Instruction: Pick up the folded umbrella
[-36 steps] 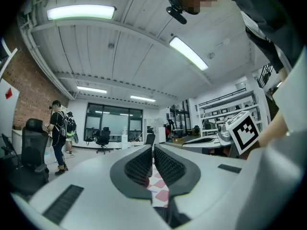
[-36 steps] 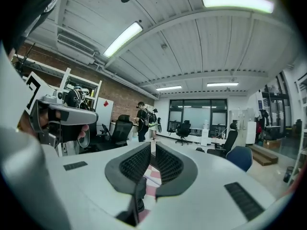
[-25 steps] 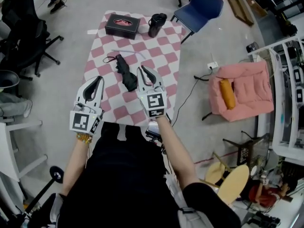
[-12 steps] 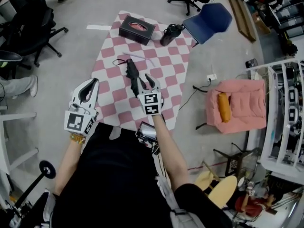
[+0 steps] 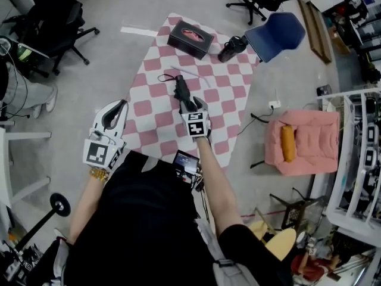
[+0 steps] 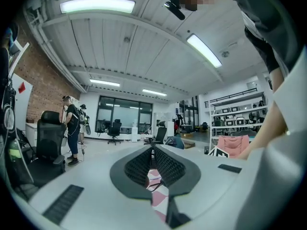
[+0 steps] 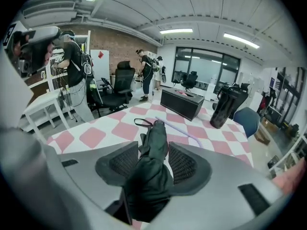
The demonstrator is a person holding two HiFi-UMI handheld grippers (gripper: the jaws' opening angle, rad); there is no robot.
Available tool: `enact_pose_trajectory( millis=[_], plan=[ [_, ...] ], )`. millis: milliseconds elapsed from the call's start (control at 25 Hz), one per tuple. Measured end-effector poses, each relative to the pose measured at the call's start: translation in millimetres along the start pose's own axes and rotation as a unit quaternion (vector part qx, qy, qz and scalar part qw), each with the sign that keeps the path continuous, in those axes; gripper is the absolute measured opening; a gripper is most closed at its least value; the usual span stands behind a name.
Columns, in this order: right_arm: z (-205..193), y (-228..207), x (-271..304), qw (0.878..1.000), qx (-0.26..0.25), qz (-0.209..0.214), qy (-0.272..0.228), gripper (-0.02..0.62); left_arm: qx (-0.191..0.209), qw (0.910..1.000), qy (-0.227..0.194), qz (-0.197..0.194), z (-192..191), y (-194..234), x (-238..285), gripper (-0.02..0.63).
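The folded black umbrella lies on the pink-and-white checked cloth, its strap loop at the far end. My right gripper sits low over the umbrella's near end. In the right gripper view the umbrella runs between the right gripper's jaws, which are opening; the pads flank the fabric without pressing it. My left gripper hangs at the cloth's left edge, away from the umbrella. Its jaws are shut and hold nothing; the left gripper looks level across the room.
A black box and a dark jug stand at the cloth's far end, with a thin lilac stick beside the umbrella. A blue chair and a pink cushion seat are to the right, and office chairs to the left.
My right gripper has dropped forward onto the umbrella's near end and its jaws have gone from shut to open around it. The left gripper stays shut at the left edge.
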State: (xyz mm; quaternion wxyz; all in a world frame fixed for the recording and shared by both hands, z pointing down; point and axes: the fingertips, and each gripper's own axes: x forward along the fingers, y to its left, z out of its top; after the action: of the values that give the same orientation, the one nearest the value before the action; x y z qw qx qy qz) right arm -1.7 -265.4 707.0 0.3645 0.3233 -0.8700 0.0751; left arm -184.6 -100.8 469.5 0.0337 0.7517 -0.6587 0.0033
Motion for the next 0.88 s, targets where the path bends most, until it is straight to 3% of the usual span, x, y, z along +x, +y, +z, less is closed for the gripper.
enact_pose_trajectory(
  millis=[360,880],
  plan=[
    [-22,1,31,0.998,0.019,0.014,0.060,0.222,-0.001,0.9999,0.008,0.008,-2,12,-12,0.028],
    [-39,11,60,0.988,0.033,0.040,0.144,0.229,-0.010,0.9997,0.011,0.020,-7,29,-12,0.028]
  ],
)
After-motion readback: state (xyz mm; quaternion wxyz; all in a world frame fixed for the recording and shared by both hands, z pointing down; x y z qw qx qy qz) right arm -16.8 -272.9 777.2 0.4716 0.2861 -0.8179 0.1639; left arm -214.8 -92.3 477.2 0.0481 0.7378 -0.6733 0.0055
